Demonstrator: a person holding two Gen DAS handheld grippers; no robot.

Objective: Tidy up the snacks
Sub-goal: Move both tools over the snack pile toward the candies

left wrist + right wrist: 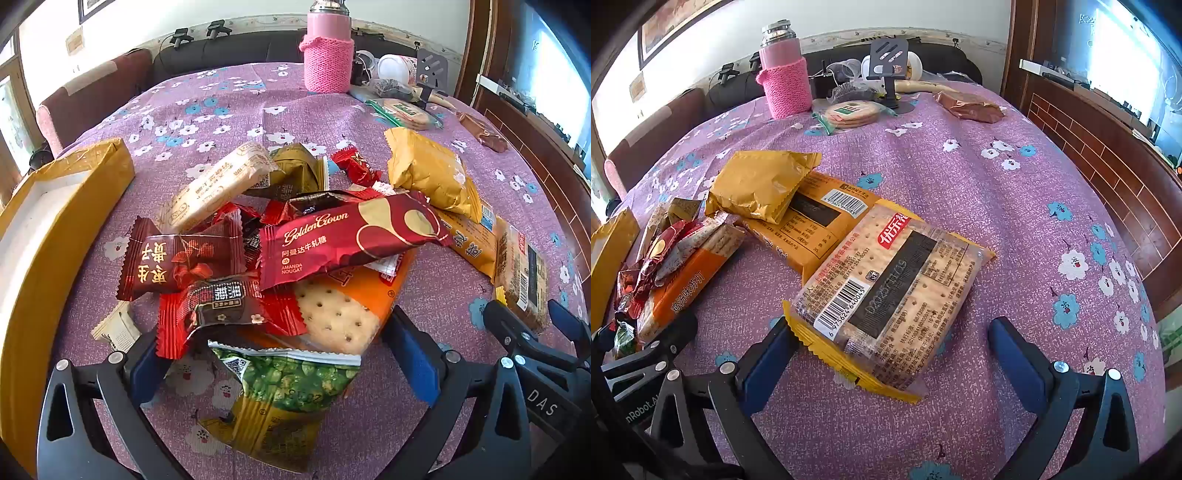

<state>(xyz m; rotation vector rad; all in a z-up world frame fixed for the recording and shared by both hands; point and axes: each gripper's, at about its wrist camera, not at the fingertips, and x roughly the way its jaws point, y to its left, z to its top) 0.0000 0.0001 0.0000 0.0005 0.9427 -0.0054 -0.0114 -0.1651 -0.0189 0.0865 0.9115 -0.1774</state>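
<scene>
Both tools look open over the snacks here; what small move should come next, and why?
Probably ease the right tool down and close on the clear cracker pack. It already lies between the open fingers, apart from the pile, with the yellow box waiting empty at the left.

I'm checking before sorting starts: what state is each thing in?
left gripper: open, holding nothing
right gripper: open, holding nothing
yellow box: open, looks empty
pink flask: upright, capped
cracker pack: sealed, lying flat
green pea packet: sealed, lying flat

Worktop (960, 177) under purple floral cloth, bearing snack pile (280, 251), cracker pack (890, 295), yellow box (55, 229), pink-sleeved flask (785, 74), brown packet (971, 105).
</scene>
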